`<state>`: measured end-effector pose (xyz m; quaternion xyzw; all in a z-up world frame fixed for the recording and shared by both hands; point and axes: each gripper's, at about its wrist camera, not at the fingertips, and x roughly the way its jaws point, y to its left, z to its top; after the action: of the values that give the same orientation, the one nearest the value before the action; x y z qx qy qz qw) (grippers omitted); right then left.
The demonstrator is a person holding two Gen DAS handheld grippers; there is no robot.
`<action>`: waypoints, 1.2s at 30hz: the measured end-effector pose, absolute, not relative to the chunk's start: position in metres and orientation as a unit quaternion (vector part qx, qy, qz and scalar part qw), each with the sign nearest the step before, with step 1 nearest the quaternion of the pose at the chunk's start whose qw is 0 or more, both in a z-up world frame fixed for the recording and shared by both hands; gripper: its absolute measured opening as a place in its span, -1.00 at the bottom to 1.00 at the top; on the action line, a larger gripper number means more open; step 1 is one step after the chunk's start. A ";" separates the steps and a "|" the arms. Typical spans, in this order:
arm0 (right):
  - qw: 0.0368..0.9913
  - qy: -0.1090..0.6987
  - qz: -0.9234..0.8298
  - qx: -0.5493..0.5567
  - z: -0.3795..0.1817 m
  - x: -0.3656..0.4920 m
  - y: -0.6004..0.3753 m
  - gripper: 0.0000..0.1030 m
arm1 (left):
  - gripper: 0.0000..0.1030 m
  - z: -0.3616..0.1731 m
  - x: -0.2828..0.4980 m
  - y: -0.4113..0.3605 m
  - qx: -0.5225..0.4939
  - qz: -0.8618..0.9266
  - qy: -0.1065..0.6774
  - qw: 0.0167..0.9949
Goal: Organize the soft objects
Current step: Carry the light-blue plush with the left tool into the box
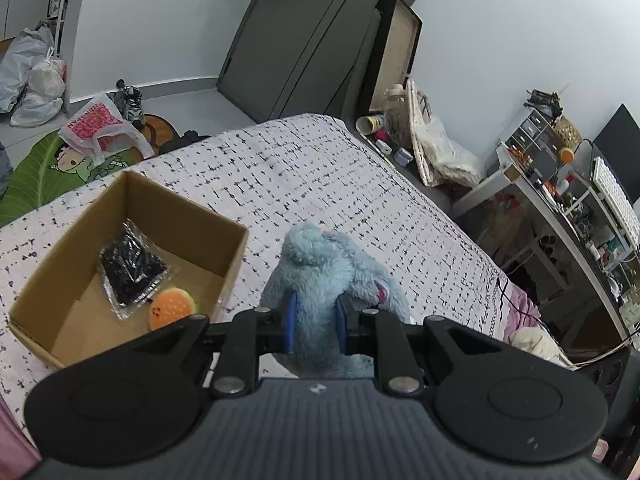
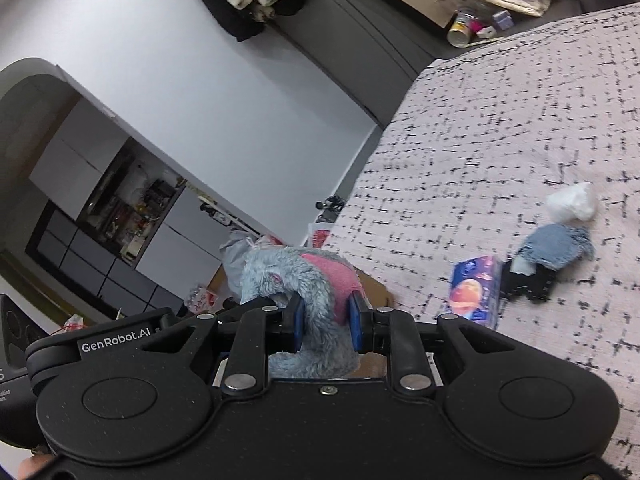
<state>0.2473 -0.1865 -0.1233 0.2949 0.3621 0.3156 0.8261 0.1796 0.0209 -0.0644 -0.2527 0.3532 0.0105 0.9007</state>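
My left gripper (image 1: 316, 322) is shut on a fluffy blue plush toy (image 1: 320, 268) and holds it above the bed (image 1: 320, 168), just right of an open cardboard box (image 1: 224, 256). In the box lie a burger-shaped soft toy (image 1: 173, 307) and a clear bag of black pieces (image 1: 130, 270). My right gripper (image 2: 326, 324) is shut on the same blue and pink plush toy (image 2: 296, 276). On the bed in the right wrist view lie a tissue pack (image 2: 476, 290), a denim and black cloth item (image 2: 548, 258) and a white wad (image 2: 572, 202).
A cluttered desk with shelves (image 1: 568, 200) stands right of the bed. Bags (image 1: 100, 126) and shoes lie on the floor beyond the bed. A dark wardrobe (image 1: 304, 40) stands at the back wall.
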 end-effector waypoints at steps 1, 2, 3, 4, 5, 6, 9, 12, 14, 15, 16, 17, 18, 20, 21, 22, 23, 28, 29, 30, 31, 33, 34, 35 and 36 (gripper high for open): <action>0.825 0.362 0.318 0.295 -0.123 0.247 -0.184 -0.57 | -0.64 -0.064 0.179 0.024 -0.254 0.011 0.352 0.901; 0.824 0.363 0.320 0.296 -0.123 0.248 -0.182 -0.58 | -0.64 -0.064 0.179 0.027 -0.256 0.013 0.351 0.901; 0.823 0.362 0.323 0.296 -0.123 0.248 -0.178 -0.57 | -0.64 -0.064 0.178 0.031 -0.258 0.015 0.349 0.901; 0.822 0.361 0.327 0.294 -0.122 0.248 -0.174 -0.57 | -0.65 -0.064 0.176 0.034 -0.260 0.017 0.347 0.901; 0.822 0.360 0.329 0.293 -0.122 0.248 -0.171 -0.57 | -0.65 -0.063 0.175 0.038 -0.262 0.018 0.344 0.902; 0.822 0.359 0.333 0.291 -0.121 0.249 -0.167 -0.57 | -0.66 -0.063 0.174 0.042 -0.264 0.020 0.341 0.902; 0.822 0.356 0.341 0.284 -0.121 0.249 -0.155 -0.57 | -0.67 -0.064 0.172 0.053 -0.269 0.027 0.337 0.902; 0.818 0.362 0.348 0.281 -0.124 0.252 -0.143 -0.57 | -0.67 -0.068 0.171 0.065 -0.275 0.036 0.338 0.899; 0.814 0.367 0.351 0.281 -0.127 0.253 -0.134 -0.56 | -0.68 -0.071 0.171 0.073 -0.280 0.044 0.339 0.897; 0.810 0.371 0.352 0.285 -0.129 0.255 -0.128 -0.55 | -0.68 -0.072 0.171 0.078 -0.280 0.050 0.340 0.896; 0.807 0.376 0.353 0.289 -0.132 0.256 -0.123 -0.51 | -0.68 -0.074 0.171 0.082 -0.279 0.055 0.341 0.896; 0.805 0.379 0.352 0.290 -0.134 0.257 -0.118 -0.48 | -0.69 -0.076 0.171 0.088 -0.282 0.060 0.344 0.894; 0.805 0.382 0.352 0.287 -0.136 0.256 -0.112 -0.45 | -0.70 -0.079 0.172 0.094 -0.287 0.065 0.347 0.890; 0.805 0.386 0.354 0.277 -0.140 0.254 -0.102 -0.43 | -0.71 -0.085 0.172 0.106 -0.301 0.075 0.353 0.883; 0.803 0.391 0.357 0.272 -0.141 0.254 -0.098 -0.43 | -0.71 -0.089 0.172 0.112 -0.306 0.080 0.356 0.879; 0.803 0.395 0.357 0.267 -0.143 0.253 -0.096 -0.43 | -0.71 -0.093 0.171 0.117 -0.307 0.087 0.357 0.878; 0.804 0.398 0.356 0.262 -0.144 0.252 -0.095 -0.42 | -0.71 -0.096 0.171 0.121 -0.308 0.094 0.359 0.876; 0.812 0.407 0.333 0.254 -0.149 0.251 -0.097 -0.36 | -0.71 -0.118 0.174 0.141 -0.320 0.123 0.380 0.859; 0.813 0.409 0.328 0.253 -0.150 0.252 -0.097 -0.36 | -0.71 -0.123 0.175 0.143 -0.321 0.129 0.386 0.855; 0.815 0.409 0.323 0.253 -0.151 0.253 -0.098 -0.35 | -0.71 -0.126 0.176 0.145 -0.320 0.132 0.391 0.853; 0.817 0.409 0.319 0.251 -0.150 0.253 -0.098 -0.35 | -0.71 -0.130 0.178 0.146 -0.320 0.134 0.396 0.850; 0.821 0.407 0.316 0.246 -0.148 0.253 -0.098 -0.30 | -0.68 -0.134 0.180 0.148 -0.320 0.139 0.406 0.845; 0.823 0.406 0.314 0.243 -0.147 0.252 -0.098 -0.26 | -0.66 -0.136 0.182 0.148 -0.319 0.140 0.410 0.843; 0.826 0.405 0.312 0.239 -0.146 0.252 -0.098 -0.17 | -0.66 -0.136 0.183 0.148 -0.317 0.144 0.412 0.842; 0.828 0.404 0.310 0.236 -0.145 0.251 -0.097 -0.12 | -0.66 -0.136 0.183 0.148 -0.314 0.148 0.411 0.843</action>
<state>0.2512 -0.0973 -0.1450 0.2357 0.4038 0.3096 0.8280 0.1832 0.1476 -0.1363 -0.3144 0.4110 0.1480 0.8428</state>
